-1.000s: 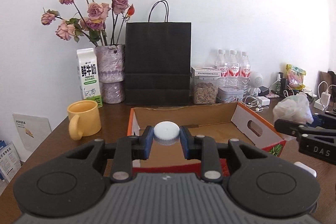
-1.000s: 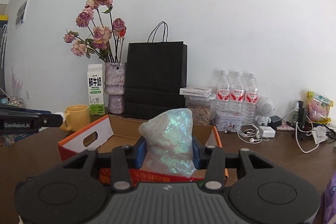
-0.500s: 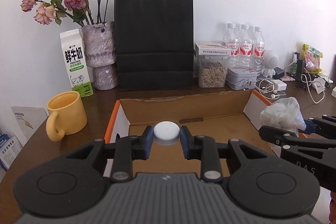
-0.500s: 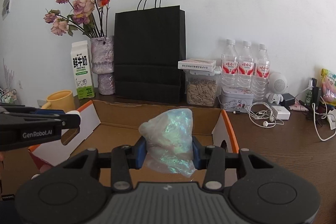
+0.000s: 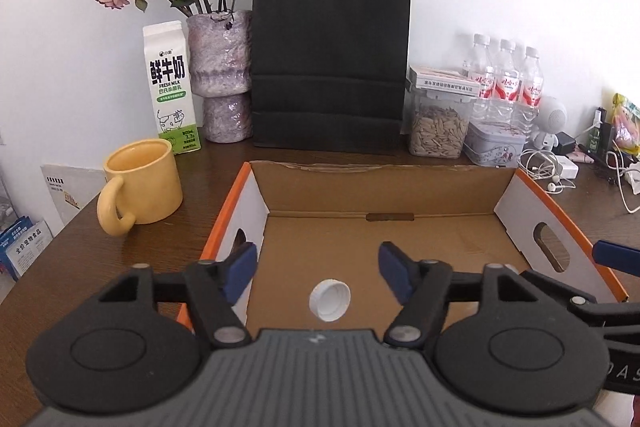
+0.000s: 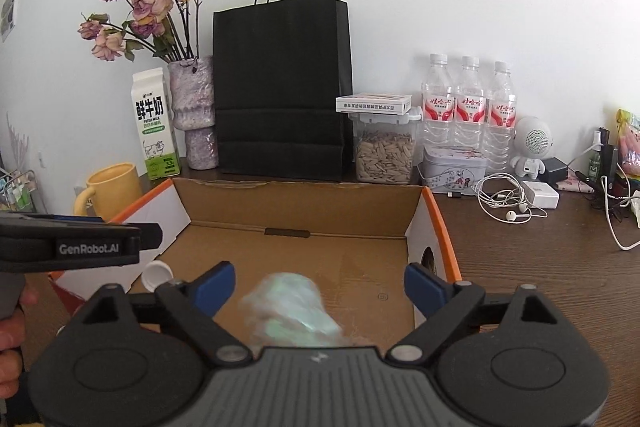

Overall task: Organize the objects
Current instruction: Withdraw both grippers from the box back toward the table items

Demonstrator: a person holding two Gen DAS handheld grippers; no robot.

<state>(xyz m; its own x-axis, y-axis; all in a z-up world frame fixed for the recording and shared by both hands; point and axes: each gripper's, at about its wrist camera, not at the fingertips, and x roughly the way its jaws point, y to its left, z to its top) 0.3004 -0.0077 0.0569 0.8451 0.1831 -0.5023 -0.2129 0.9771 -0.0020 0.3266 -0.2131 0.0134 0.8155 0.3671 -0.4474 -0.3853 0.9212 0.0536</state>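
Observation:
An open cardboard box point(image 5: 376, 173) with orange edges lies on the brown table; it also shows in the right wrist view point(image 6: 296, 191). My left gripper point(image 5: 318, 269) is open above the box. A white bottle cap point(image 5: 330, 299) is below it, free of the jaws, over the box floor; it also shows in the right wrist view point(image 6: 157, 274). My right gripper point(image 6: 319, 281) is open over the box. A crumpled iridescent plastic bag point(image 6: 292, 309), blurred, is below and between its jaws, untouched. The left gripper's body point(image 6: 72, 245) shows at the left of the right wrist view.
Behind the box stand a black paper bag point(image 5: 330, 59), a vase of dried roses point(image 5: 220, 67), a milk carton point(image 5: 170, 87), a seed jar point(image 5: 438, 119), three water bottles point(image 5: 506, 83) and a tin. A yellow mug point(image 5: 140, 187) stands left. Cables and earphones point(image 6: 508, 203) lie right.
Both grippers moved forward over the box and opened. The white cap left the left jaws and the plastic bag left the right jaws; both are lower, inside the box.

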